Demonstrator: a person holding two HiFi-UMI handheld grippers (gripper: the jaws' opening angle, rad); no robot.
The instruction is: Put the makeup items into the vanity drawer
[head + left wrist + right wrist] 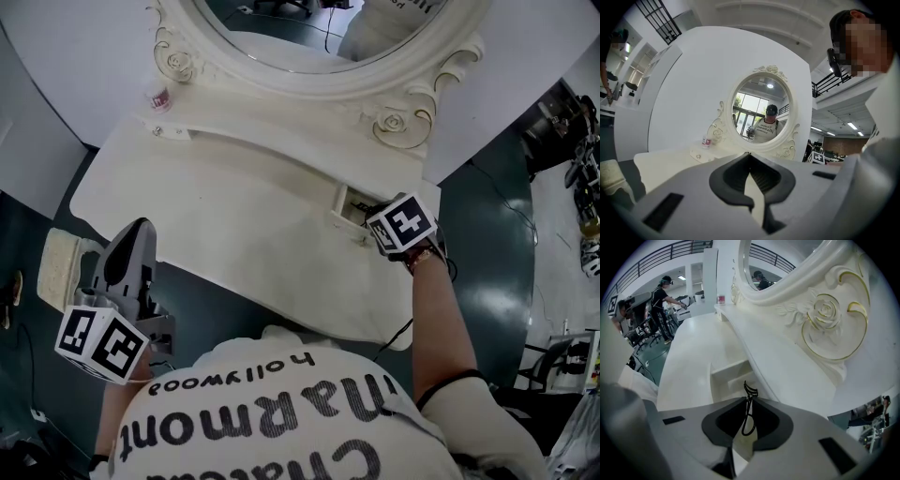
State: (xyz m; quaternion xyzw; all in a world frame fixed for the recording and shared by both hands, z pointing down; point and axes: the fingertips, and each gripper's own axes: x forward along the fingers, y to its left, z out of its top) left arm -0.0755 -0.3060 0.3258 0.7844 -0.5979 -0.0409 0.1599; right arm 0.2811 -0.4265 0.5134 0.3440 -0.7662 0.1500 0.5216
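My right gripper is at the open small drawer on the right side of the white vanity table. It is shut on a thin black eyelash curler, whose curved head sticks out past the fingertips over the drawer. In the right gripper view the jaws of that gripper pinch the curler's wire handles. My left gripper hangs off the table's front left corner, shut with nothing in it. A small bottle with a red label stands at the back left by the mirror.
An oval mirror in an ornate cream frame rises at the table's back. A cream stool cushion sits on the floor at the left. Cables and equipment lie on the dark floor at the right. People stand far off.
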